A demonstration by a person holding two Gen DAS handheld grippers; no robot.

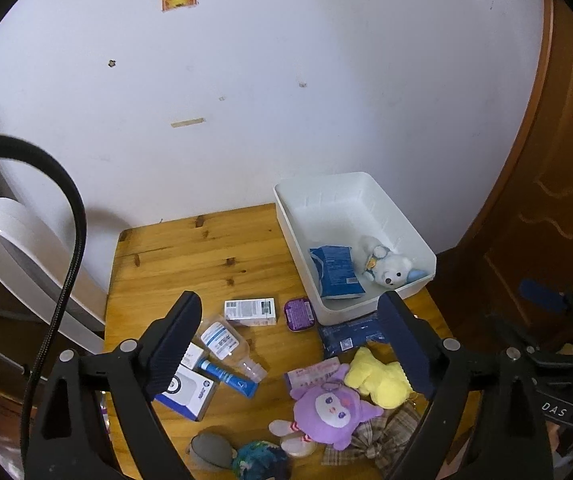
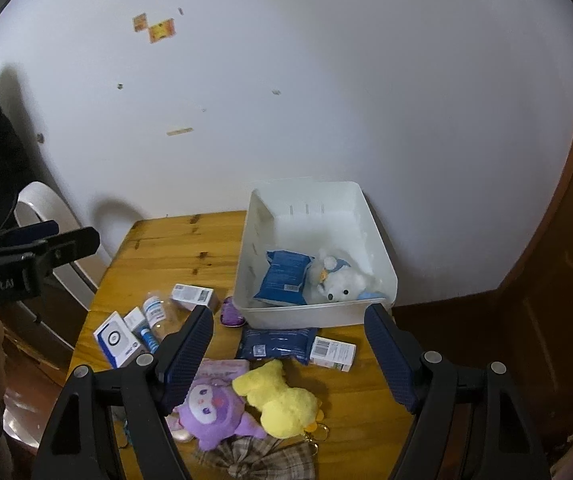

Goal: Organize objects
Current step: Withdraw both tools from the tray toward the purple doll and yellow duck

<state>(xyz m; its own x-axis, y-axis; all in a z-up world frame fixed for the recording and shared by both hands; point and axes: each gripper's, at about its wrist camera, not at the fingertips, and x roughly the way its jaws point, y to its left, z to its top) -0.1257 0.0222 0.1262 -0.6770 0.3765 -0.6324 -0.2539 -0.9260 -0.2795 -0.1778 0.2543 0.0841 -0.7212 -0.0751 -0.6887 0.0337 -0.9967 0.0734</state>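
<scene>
Both the left gripper (image 1: 290,344) and the right gripper (image 2: 288,354) stand released, nothing between the jaws. The white rectangular plastic bin (image 2: 382,256), rigid and smooth-walled, sits at the far right corner of the wooden table (image 1: 190,256) and holds a white plush bear (image 2: 342,280) and a blue foil pouch (image 2: 282,276). The yellow plush duck (image 2: 278,400) near the front edge is probably light, soft and compressible; take hold across its body.

Wooden table (image 1: 190,248): white bin (image 1: 418,272), boxes, packets, plush toys.
</scene>
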